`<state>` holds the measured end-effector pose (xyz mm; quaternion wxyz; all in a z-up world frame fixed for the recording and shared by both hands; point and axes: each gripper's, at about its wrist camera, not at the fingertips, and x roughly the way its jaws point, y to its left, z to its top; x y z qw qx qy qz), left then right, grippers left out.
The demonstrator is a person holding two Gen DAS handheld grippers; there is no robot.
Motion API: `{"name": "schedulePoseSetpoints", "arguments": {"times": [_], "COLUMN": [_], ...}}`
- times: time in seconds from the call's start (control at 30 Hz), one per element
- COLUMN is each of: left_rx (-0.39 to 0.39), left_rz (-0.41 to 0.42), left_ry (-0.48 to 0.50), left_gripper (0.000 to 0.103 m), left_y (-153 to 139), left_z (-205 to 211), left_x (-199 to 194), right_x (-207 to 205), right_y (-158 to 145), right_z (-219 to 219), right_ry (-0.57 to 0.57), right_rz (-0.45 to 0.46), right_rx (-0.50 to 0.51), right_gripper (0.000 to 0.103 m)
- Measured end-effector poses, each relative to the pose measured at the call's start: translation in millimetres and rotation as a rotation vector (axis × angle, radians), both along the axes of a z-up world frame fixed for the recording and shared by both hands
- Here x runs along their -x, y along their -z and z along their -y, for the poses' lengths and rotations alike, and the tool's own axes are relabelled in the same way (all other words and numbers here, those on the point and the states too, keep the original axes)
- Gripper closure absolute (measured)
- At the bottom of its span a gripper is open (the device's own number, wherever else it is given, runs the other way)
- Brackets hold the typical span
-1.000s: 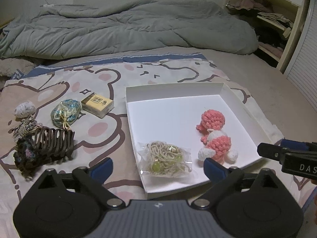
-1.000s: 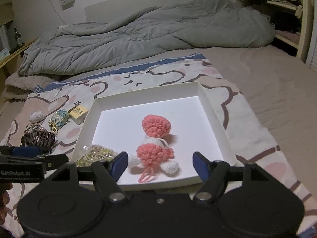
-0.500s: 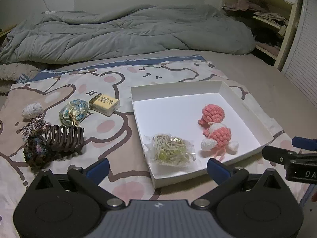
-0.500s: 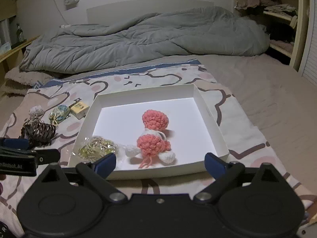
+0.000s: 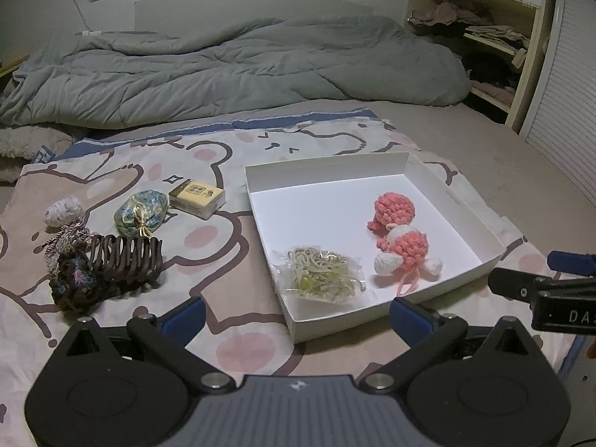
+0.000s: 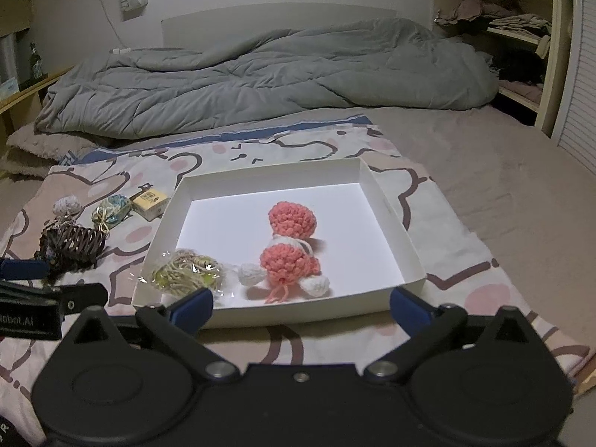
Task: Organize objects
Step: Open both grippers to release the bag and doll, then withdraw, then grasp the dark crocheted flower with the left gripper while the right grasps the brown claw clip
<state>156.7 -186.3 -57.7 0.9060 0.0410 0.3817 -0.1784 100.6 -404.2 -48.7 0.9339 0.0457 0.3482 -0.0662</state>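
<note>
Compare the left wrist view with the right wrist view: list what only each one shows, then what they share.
Left only: the right gripper at its right edge.
Right only: the left gripper at its left edge, a wooden ledge with a bottle.
Both: white box holding the crochet toy and bagged cord, hair claw, pouch, duvet.

Both wrist views look forward and down over the bed toward the grey duvet, from near. The left view sits further left. Both share the white box and the crochet doll.
</note>
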Motion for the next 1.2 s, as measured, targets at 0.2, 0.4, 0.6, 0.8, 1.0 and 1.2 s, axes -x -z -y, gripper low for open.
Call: {"name": "schedulePoseSetpoints", "arguments": {"times": [0.2,0.4,0.6,0.8,1.0,1.2], "left_rx": [0.009,0.018,0.022,0.007,-0.01,-0.022], "left_rz": [0.011,0.027,0.041,0.048,0.071,0.082], "left_ry": [-0.013,-0.057,-0.111,-0.153,-0.188,-0.231], "left_gripper": [0.0,0.0,0.0,0.0,0.0,0.0], "left_y": [-2,-3,-3,0,-2,-3], "left_z": [-11,-31,-59,-85,-115,-147], "left_x": [-3,-10,-16,-20,-22,-26], "right_x": [-1,-5,-14,-24,-35,-45], "right_y": [-1,0,2,5,6,6], "right_z": [-6,-11,-25,-43,-65,-86], "right_ry": [-0.004,-0.006,-0.02,-0.049,-0.089,-0.124], "right_rz": [-0.002,0.004,0.01,0.017,0.025,0.031], "right_rx": [0.008,0.006,-0.003,-0.017,-0.028,-0.042], "right_gripper": [0.0,0.0,0.0,0.0,0.0,0.0]}}
